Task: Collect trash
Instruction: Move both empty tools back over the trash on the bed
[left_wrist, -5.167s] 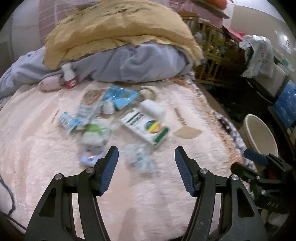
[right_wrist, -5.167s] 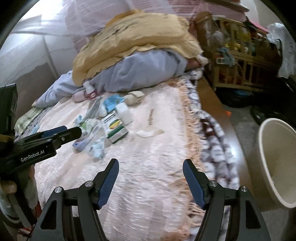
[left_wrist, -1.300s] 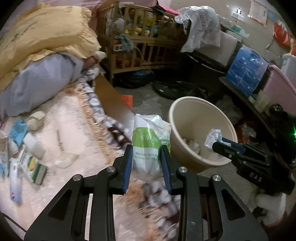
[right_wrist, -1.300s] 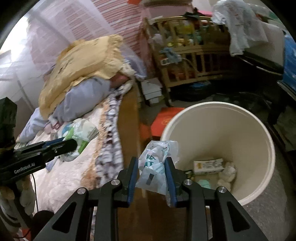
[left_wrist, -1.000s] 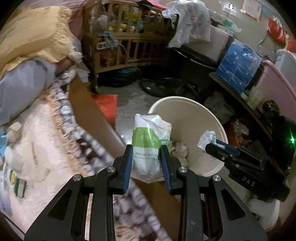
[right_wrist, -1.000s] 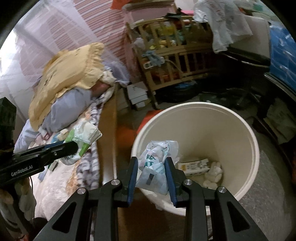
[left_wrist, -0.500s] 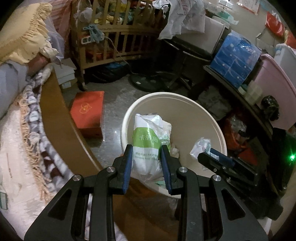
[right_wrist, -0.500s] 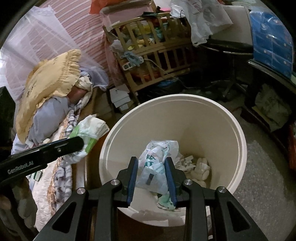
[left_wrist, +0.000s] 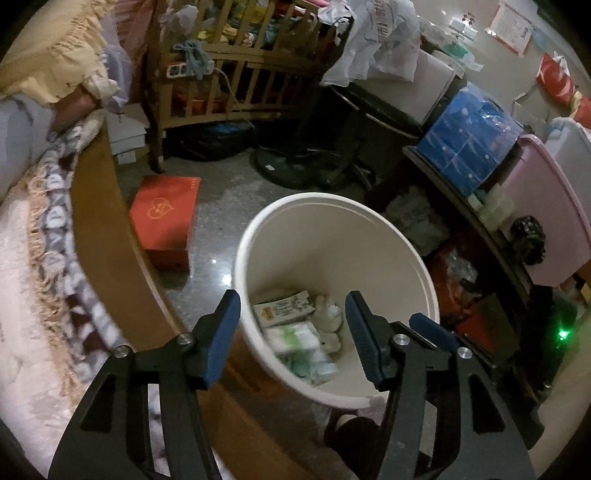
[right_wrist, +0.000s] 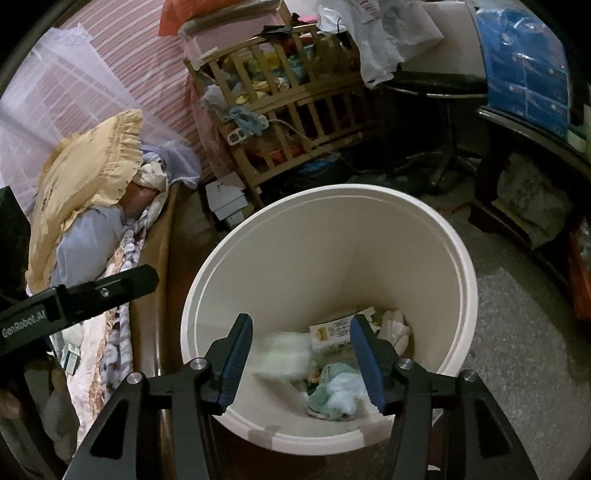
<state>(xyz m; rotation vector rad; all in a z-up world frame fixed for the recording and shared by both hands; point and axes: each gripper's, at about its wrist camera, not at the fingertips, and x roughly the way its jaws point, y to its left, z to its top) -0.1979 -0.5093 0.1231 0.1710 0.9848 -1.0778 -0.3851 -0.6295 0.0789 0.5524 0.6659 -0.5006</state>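
Both my jaws have just been opening and stand apart, nothing between them. Left gripper (left_wrist: 291, 332) and right gripper (right_wrist: 301, 356) hang over the bin (right_wrist: 258, 236); the green-and-white packet (left_wrist: 293, 338) and crumpled bag (right_wrist: 338, 397) lie below on its floor.

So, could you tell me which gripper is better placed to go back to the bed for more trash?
Left, probably: both grippers hang open over the bin, but the left gripper is beside the bed.

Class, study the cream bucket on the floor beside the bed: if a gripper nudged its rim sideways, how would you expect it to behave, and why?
The cream bucket looks like thin plastic, so probably light and easy to slide on the smooth floor. It looks tall with only a few wrappers at the bottom, so little ballast: a high push might tip it. Its round wall would likely then roll.
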